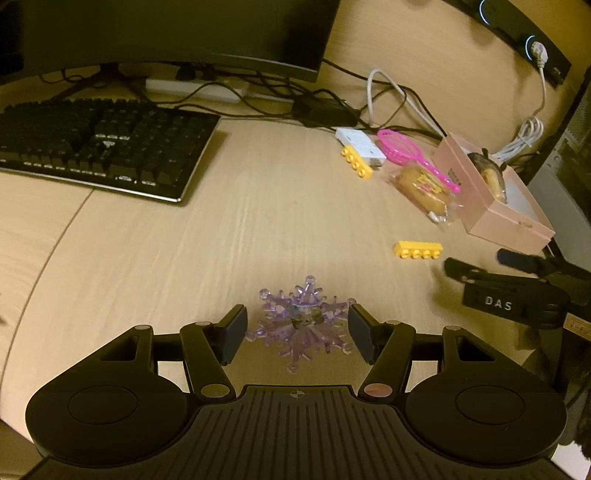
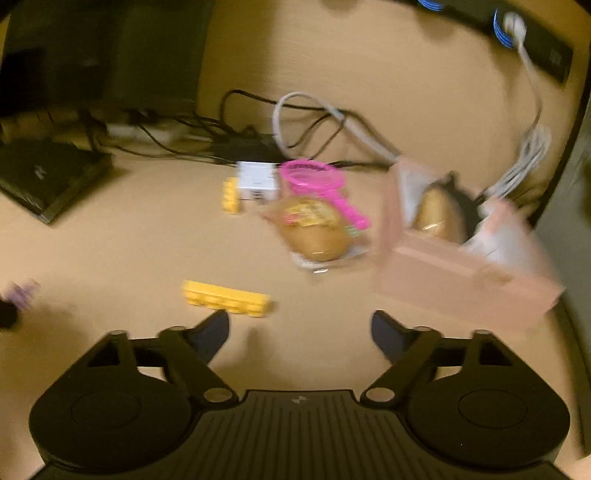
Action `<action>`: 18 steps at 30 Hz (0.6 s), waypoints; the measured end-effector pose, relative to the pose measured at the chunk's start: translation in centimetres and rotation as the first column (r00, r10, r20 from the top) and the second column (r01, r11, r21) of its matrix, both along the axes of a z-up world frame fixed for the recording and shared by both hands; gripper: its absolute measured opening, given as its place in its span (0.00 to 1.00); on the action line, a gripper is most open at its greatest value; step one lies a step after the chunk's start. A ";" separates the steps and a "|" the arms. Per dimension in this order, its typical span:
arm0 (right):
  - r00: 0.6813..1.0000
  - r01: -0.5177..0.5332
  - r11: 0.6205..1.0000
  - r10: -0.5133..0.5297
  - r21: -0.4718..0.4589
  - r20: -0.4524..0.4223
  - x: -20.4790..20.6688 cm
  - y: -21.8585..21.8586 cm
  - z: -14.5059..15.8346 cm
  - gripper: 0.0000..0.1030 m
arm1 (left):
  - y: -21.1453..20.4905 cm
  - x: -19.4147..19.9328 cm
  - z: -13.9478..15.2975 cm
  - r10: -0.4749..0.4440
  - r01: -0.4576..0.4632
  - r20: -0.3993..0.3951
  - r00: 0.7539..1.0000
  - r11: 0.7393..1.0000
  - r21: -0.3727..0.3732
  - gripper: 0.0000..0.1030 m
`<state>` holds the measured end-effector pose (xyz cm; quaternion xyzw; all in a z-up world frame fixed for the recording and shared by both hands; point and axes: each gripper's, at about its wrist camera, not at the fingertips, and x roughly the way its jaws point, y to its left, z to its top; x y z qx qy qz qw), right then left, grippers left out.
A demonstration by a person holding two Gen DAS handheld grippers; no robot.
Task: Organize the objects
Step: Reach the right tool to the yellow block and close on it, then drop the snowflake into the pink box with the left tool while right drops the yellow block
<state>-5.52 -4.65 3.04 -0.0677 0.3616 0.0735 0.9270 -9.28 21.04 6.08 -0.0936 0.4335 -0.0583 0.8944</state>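
A purple crystal snowflake (image 1: 301,323) lies on the desk between the fingers of my open left gripper (image 1: 297,334), which straddles it without clear contact. My right gripper (image 2: 299,332) is open and empty, above the desk; it also shows in the left wrist view (image 1: 476,264). A yellow brick (image 2: 227,299) (image 1: 418,249) lies just ahead-left of it. A wrapped bun (image 2: 314,230) (image 1: 424,188), a pink toy racket (image 2: 317,184) (image 1: 413,155), a second yellow brick (image 2: 232,195) (image 1: 356,161) and an open pink box (image 2: 461,273) (image 1: 491,192) holding a wrapped snack (image 2: 436,214) lie beyond. The right wrist view is blurred.
A black keyboard (image 1: 96,144) and monitor (image 1: 166,33) stand at the back left. A white adapter (image 1: 360,146), tangled cables (image 1: 388,96) and a power strip (image 1: 524,40) line the back. The desk edge curves at the left.
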 end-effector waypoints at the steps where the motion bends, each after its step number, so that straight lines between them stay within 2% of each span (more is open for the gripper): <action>1: 1.000 -0.002 1.000 0.002 0.018 -0.021 0.4 0.6 -0.3 0.84 | 0.0 0.0 0.1 0.001 -0.001 0.001 1.000 1.000 0.004 0.64; 6: 0.999 -0.011 0.999 0.012 0.036 -0.048 1.5 2.5 -2.0 0.86 | 0.1 -0.4 0.9 0.006 -0.006 0.021 1.000 1.000 0.028 0.64; 12: 0.998 0.041 0.996 -0.037 0.084 -0.053 3.6 2.5 -2.7 0.86 | 0.7 -0.8 1.4 0.025 -0.026 0.030 0.999 0.999 0.038 0.64; 14: 0.999 0.025 0.996 -0.021 0.085 -0.047 3.3 2.7 -2.6 0.80 | 0.8 -0.9 1.3 0.028 -0.029 0.027 0.999 0.999 0.039 0.64; 16: 0.999 0.007 0.997 -0.004 0.077 -0.038 2.7 3.0 -2.4 0.61 | 0.8 -0.8 1.1 0.029 -0.029 0.023 0.999 0.999 0.038 0.64; 18: 0.999 -0.002 0.996 0.006 0.087 -0.041 2.1 2.9 -2.1 0.61 | 0.6 -0.6 0.9 0.022 -0.023 0.019 1.000 0.999 0.037 0.64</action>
